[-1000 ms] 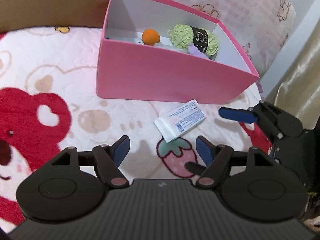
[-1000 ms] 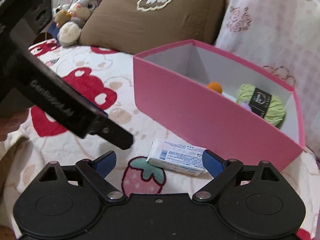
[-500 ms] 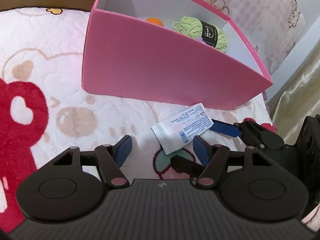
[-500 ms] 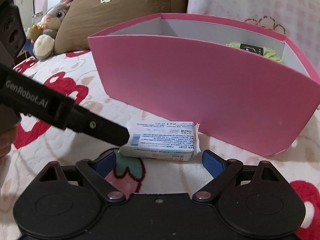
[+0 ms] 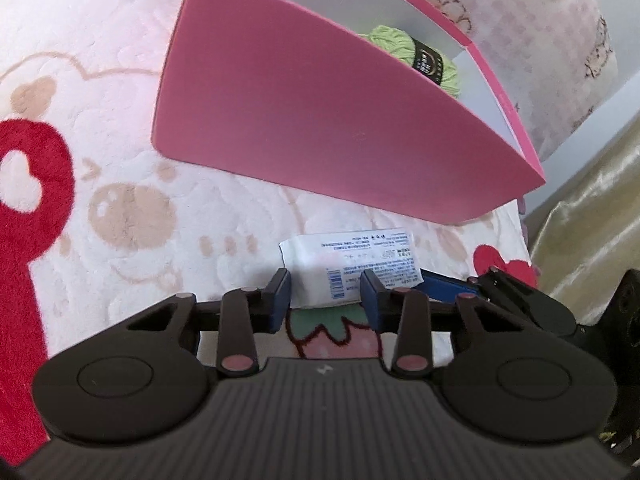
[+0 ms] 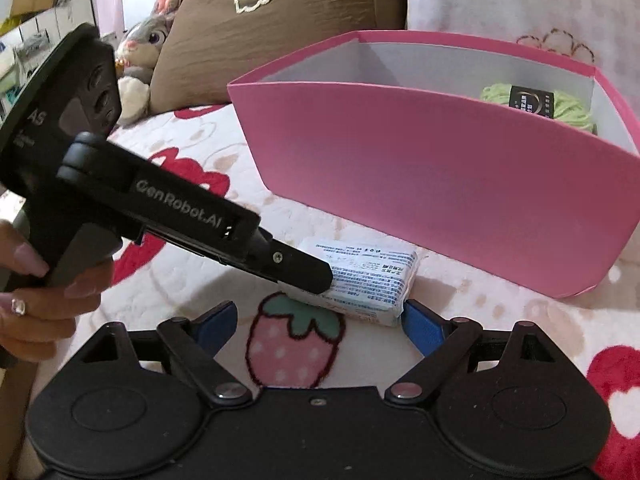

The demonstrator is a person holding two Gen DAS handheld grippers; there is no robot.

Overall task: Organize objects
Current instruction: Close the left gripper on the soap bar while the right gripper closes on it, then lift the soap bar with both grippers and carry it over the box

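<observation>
— Pink fleece blanket (image 5: 132, 80) with bears and strawberries is covering the bed, and a pink box (image 5: 320, 120) is sitting at the far side with a ball of green yarn (image 5: 412, 56) lying inside.

— Where is the white packet (image 5: 352, 268) lying?

— On the blanket, just near of the box wall, between the blue pads of the left gripper (image 5: 326, 300). Its jaws are closing, and the pads are touching the packet's sides.

— And the right gripper (image 6: 320, 320)?

— It is standing spread wide, narrowing slightly, with the packet's near right corner just beside its right pad (image 6: 424, 328). A hand (image 6: 36, 292) is holding the left gripper's handle.
</observation>
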